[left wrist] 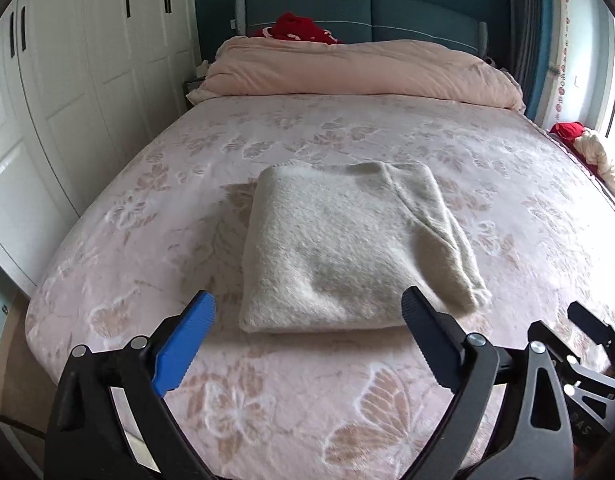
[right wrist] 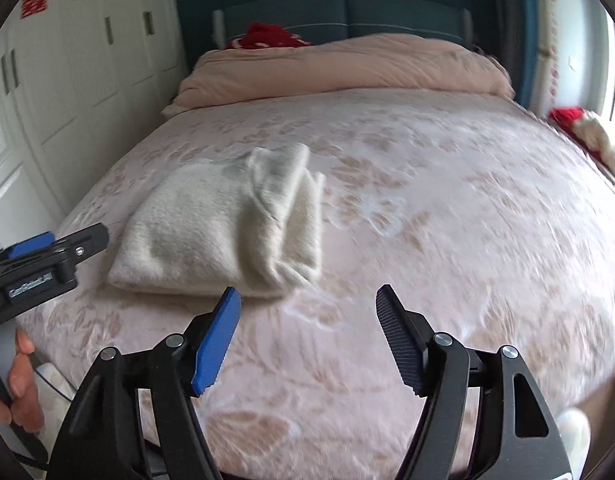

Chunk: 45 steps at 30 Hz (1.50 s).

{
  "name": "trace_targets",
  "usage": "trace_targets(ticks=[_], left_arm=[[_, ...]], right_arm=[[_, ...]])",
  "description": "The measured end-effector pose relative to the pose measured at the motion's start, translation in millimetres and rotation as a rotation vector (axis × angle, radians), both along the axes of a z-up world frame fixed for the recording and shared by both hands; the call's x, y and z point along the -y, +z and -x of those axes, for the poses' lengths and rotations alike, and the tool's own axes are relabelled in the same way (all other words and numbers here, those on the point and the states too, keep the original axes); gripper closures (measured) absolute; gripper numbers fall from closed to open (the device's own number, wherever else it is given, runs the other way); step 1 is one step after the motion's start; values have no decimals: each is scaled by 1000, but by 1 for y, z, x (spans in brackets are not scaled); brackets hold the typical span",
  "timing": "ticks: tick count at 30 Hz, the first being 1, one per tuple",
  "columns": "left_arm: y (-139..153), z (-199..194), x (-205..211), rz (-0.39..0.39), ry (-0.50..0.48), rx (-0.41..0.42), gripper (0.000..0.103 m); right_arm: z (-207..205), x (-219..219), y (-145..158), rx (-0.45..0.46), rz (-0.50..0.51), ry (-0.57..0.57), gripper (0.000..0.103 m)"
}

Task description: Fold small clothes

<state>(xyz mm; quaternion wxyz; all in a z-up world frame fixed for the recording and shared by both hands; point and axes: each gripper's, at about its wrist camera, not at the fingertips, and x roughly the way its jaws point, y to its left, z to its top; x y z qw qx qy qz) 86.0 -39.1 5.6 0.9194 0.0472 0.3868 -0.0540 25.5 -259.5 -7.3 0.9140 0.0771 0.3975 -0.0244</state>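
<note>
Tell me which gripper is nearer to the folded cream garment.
Left. The left gripper sits open right at the folded cream garment, at its near edge; the right gripper, also open, is off to its right side, slightly farther.

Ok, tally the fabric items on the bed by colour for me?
Cream: 1, the folded fuzzy cream garment on the floral pink bedspread
Peach-pink: 1, the rolled peach-pink duvet at the headboard
Red: 1, the crumpled red cloth behind it
Total: 3

I am seeing the cream fuzzy garment [left wrist: 347,248] lying folded into a flat rectangle, sitting center frame, 1 sleeve edge showing right.
</note>
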Motion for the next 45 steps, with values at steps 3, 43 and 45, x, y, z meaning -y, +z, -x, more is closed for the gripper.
trace_targets(ticks=[3, 43, 45], left_arm=[[-5, 9, 4, -25, 2, -2, 11], [-57, 63, -1, -78, 26, 5, 8], [-57, 64, 0, -78, 20, 10, 7]], right_arm=[[7, 7, -8, -29, -20, -38, 34], [41, -38, -45, -77, 78, -94, 26], [40, -40, -45, -78, 80, -93, 26]])
